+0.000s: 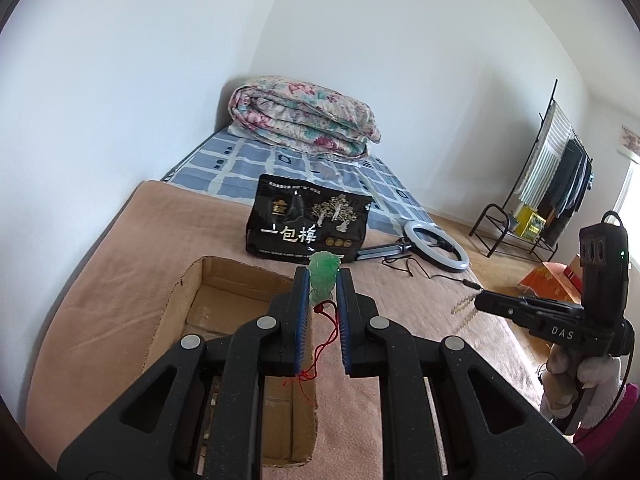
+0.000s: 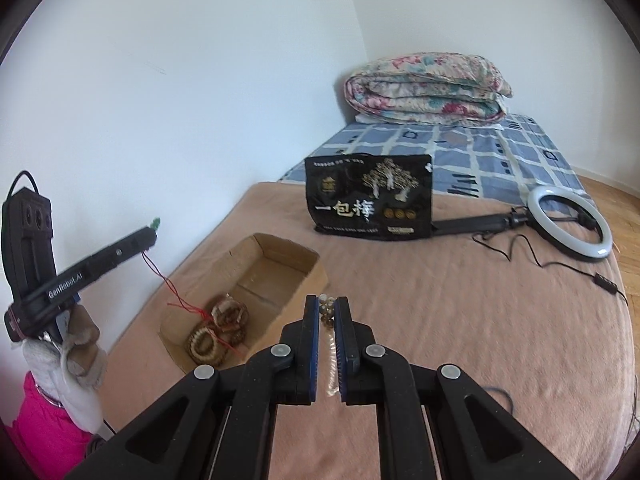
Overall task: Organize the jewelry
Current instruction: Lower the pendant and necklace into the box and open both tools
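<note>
Left tool [image 1: 324,280] clenched on a green jade pendant [image 1: 322,276], held up above the bed; its red cord [image 1: 326,344] hangs down from the pads, and in the right wrist view the cord [image 2: 172,292] trails down into the cardboard box [image 2: 308,276]. Right tool [image 2: 327,308] clenched on a pale bead strand [image 2: 329,344], beads showing at the tips and the strand dangling below between the pads, above the tan blanket [image 2: 480,340] just right of the box. The box sits open on the blanket at the left side of the bed, with several coiled beaded bracelets [image 2: 218,330] lying in its near end. Black printed bag [image 2: 370,200] stands on the blanket beyond the box. Ring light [image 2: 570,222] with its handle lies flat to the right of the bag, cable running off toward the near right. Folded floral quilt [image 2: 428,88] on the blue checked sheet [image 2: 500,148] at the far end, by the wall. Gloved hand [image 2: 76,344] holds the left tool, pink sleeve [image 2: 44,420] below. Clothes rack [image 1: 560,176] stands far right in the left wrist view.
</note>
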The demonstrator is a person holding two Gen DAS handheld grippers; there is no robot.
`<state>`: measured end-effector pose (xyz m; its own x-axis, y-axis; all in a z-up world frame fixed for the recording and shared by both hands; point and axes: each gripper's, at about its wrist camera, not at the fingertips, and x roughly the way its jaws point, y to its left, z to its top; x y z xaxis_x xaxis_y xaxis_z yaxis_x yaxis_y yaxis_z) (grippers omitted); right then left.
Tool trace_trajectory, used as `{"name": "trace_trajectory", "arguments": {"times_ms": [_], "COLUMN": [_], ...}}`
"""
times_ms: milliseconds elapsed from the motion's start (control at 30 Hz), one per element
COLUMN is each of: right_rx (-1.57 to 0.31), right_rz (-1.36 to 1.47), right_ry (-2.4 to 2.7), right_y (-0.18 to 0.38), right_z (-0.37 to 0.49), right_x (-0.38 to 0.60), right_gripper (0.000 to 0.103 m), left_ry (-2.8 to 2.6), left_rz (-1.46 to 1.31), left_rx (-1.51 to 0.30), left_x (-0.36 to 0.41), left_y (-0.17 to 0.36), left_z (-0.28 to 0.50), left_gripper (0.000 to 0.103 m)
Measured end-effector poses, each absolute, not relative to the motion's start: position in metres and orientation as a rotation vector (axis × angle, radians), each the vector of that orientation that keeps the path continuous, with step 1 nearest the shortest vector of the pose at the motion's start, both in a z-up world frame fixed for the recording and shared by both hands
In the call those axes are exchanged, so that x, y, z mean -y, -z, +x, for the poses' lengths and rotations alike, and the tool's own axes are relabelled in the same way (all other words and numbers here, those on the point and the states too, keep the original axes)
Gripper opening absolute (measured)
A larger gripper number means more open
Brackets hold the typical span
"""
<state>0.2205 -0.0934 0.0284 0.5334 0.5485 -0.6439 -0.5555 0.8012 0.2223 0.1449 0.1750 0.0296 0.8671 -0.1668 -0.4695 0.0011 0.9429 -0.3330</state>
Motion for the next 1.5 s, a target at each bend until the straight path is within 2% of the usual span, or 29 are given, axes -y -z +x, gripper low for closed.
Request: {"name": "trace_trajectory", "arguments": {"times_ms": [500,1033,1500], "right_rx": [-0.712,-0.749,-0.865], "right_rz": [-0.049,-0.059,-0.101], "right_ry": [-0.745,-0.759,-0.731], "right_y": [-0.046,-0.026,0.038], "right_z": [0.249,0.280,0.306], "right_x": [0.015,-0.036,-0.064], "right_gripper": [0.005,0.005,0.005], "left_ry": [0.106,0.083,0.055], "left_rz": [-0.405,-0.367,-0.355], "left_rx": [-0.457,-0.591,-0.715], "left_x": [-0.202,-0.194,-0.194], "left_y": [-0.040,0.009,0.051], "left_z": [0.145,0.172,0.187], "left_gripper": [0.012,0.012,0.012]}}
